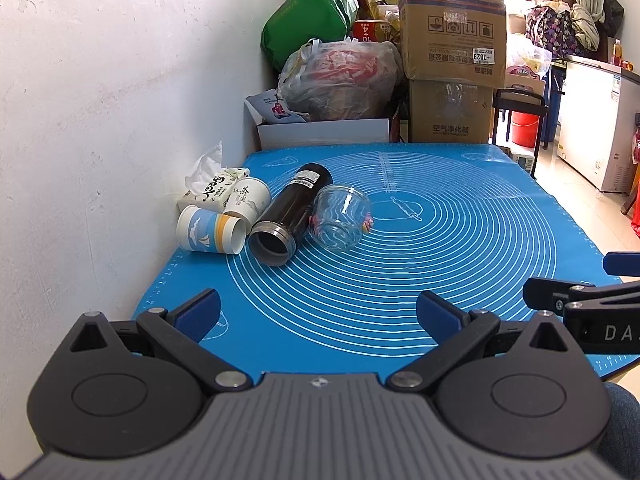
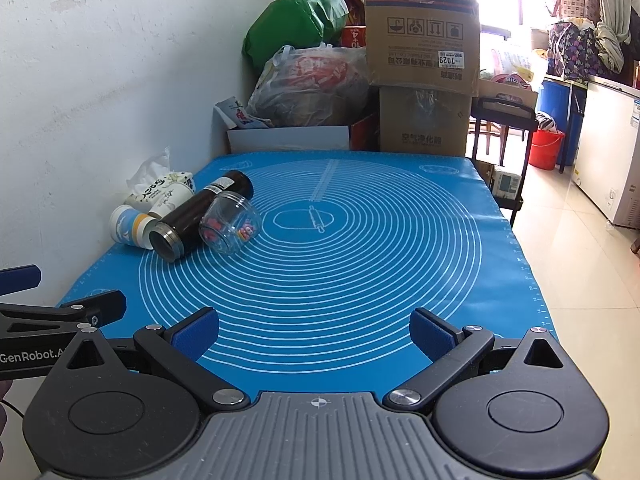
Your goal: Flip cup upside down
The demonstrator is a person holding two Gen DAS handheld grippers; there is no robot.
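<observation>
- The left gripper point(image 1: 318, 314) is held low over the near edge of the blue mat point(image 1: 400, 272), its blue-padded fingers point(image 1: 198, 314) spread wide with nothing between them.
- The right gripper point(image 2: 314, 330) is likewise held over the near edge, fingers wide apart and empty; part of it is seen at the right margin of the left wrist view, just beside the left gripper.
- Both grippers are levelled and pointed toward the far edge, well apart from all objects.
- Bare mat printed with concentric rings is seen between the grippers and the objects; nothing is seen standing in the way.
- Four containers are found lying on their sides in a cluster near the left edge, close to the white wall point(image 1: 100, 100).
- The clear glass cup point(image 1: 340, 218) is the rightmost of them, its mouth turned toward the far edge and its base toward the grippers, touching the black flask point(image 1: 290, 216).
- The black flask is laid with its open mouth toward the near edge.
- To its left, a blue-and-yellow paper cup point(image 1: 210, 234) and a white paper cup point(image 1: 246, 200) are laid, with a tissue pack point(image 1: 208, 184) behind them against the wall.
- Beyond the far edge, cardboard boxes point(image 1: 452, 40) and filled plastic bags point(image 1: 340, 76) are stacked.
</observation>
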